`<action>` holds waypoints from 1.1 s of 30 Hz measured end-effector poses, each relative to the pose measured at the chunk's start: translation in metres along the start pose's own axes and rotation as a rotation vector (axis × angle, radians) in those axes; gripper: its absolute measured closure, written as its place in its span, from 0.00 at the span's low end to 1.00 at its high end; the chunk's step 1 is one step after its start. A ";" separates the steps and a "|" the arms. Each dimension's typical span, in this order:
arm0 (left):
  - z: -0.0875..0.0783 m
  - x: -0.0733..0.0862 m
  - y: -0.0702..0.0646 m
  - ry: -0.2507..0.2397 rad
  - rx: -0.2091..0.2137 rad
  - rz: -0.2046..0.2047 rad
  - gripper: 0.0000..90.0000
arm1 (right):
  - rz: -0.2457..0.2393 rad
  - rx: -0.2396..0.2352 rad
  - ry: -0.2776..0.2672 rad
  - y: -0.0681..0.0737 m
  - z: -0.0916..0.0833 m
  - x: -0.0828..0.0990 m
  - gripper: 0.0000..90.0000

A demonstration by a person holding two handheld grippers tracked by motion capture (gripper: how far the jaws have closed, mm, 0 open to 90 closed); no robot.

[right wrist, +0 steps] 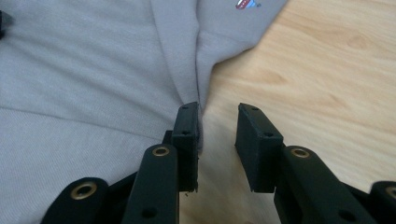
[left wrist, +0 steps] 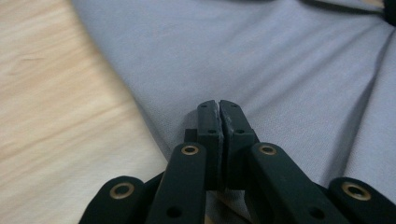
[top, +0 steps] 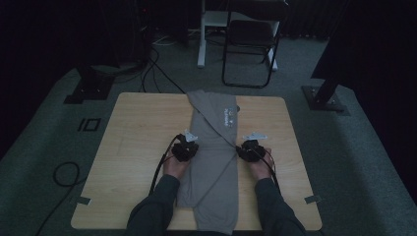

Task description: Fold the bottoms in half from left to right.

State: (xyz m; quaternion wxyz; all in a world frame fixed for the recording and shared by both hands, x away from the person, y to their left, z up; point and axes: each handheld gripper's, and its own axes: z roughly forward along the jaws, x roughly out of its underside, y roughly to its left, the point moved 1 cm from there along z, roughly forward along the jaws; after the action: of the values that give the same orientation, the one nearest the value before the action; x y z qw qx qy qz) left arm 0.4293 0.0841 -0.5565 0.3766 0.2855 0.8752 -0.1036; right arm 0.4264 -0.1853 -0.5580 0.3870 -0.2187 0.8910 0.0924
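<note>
Grey garment point(top: 209, 147), folded long, laid down the middle of the table point(top: 133, 147), near end hanging over the front edge, far end with small logo point(top: 228, 118) reaching the back edge. Looks like a fold in progress, both sides being taken at mid-length so the cloth can be lifted evenly.

At its left edge: left gripper point(left wrist: 219, 109), jaws pressed together. Cloth edge running under and beside the tips; pinching a thin bit of fabric seems likely, but cannot tell for sure whether any is caught between the pads.

At its right edge: right gripper point(right wrist: 217, 123), jaws part spread, a gap of bare wood between them. One jaw touching the cloth edge where a crease meets it, the other over the table; nothing gripped yet. Placed so as to straddle the hem before closing.

Both hands low, forearms coming in from the front, symmetric about the garment point(right wrist: 93, 70).

Beyond the table: chair point(top: 251, 39), cables point(top: 66, 174) on the floor.
</note>
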 end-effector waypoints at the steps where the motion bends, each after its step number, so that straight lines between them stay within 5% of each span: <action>1: 0.002 -0.001 0.004 0.001 -0.010 -0.006 0.97 | 0.000 0.002 -0.002 0.001 0.003 -0.002 0.76; 7: 0.010 -0.009 0.016 0.005 -0.051 -0.035 0.96 | 0.011 0.020 -0.001 0.001 0.019 -0.017 0.73; 11: 0.011 -0.015 0.017 0.036 -0.061 -0.019 0.92 | 0.033 0.030 -0.003 -0.002 0.024 -0.022 0.72; 17: -0.012 -0.013 0.026 0.006 -0.031 -0.074 0.85 | 0.033 0.048 -0.006 -0.003 0.027 -0.025 0.70; 21: -0.039 0.000 0.028 -0.033 0.003 -0.097 0.80 | 0.031 0.037 0.003 -0.005 0.024 -0.023 0.66; 25: -0.057 0.022 0.027 -0.040 0.039 -0.114 0.76 | 0.025 -0.028 0.001 -0.011 0.016 -0.015 0.59; 33: -0.064 0.048 0.019 0.005 0.077 -0.113 0.71 | -0.021 -0.064 -0.006 -0.013 -0.011 0.011 0.57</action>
State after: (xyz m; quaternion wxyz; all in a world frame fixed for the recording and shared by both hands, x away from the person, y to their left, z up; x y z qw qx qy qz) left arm 0.3754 0.1450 -0.5463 0.3569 0.2503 0.8861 -0.1577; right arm 0.4187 -0.2036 -0.5583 0.3837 -0.2402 0.8839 0.1176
